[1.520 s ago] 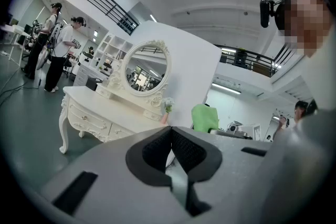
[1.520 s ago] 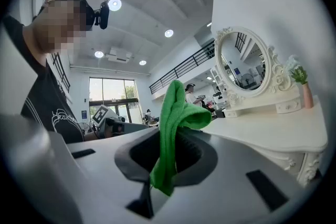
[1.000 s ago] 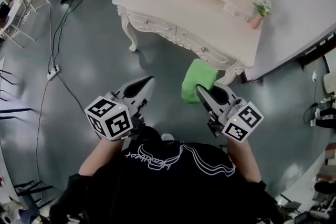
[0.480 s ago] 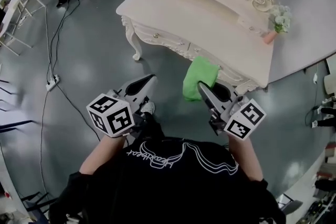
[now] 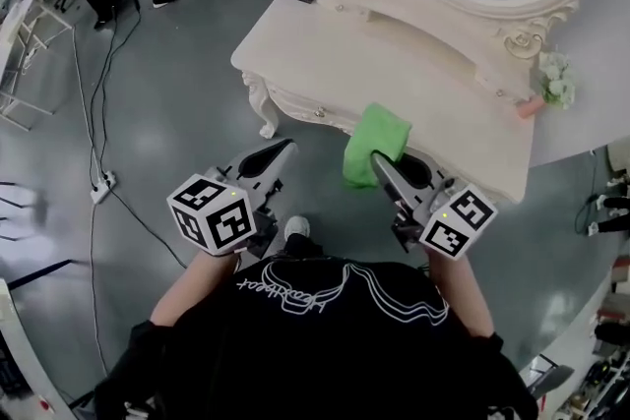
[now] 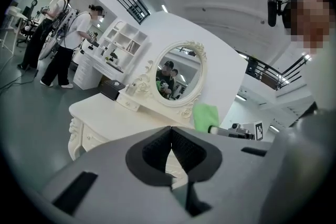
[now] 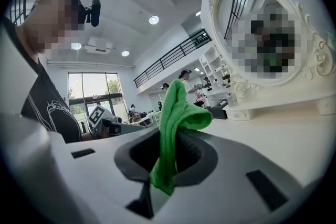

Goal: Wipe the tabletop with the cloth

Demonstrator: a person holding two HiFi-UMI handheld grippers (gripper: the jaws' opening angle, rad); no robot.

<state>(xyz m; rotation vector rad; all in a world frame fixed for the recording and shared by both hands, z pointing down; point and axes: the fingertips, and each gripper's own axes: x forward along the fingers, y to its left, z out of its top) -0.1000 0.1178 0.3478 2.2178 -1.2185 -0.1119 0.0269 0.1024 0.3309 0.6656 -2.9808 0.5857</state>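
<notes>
Head camera: high, facing steeply down. Left gripper (image 5: 283, 149) and right gripper (image 5: 379, 162) sit close below it, the table (image 5: 335, 54) just beyond.

Left gripper camera: low, off the table's front, tilted up toward the mirror (image 6: 176, 78).

Right gripper camera: just above the table, mirror looming near.

All three views share table, mirror and cloth (image 7: 176, 113).

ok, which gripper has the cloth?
The right gripper: the green cloth is pinched between its fingers and sticks up past them. The left gripper has its fingers together on nothing.
</notes>
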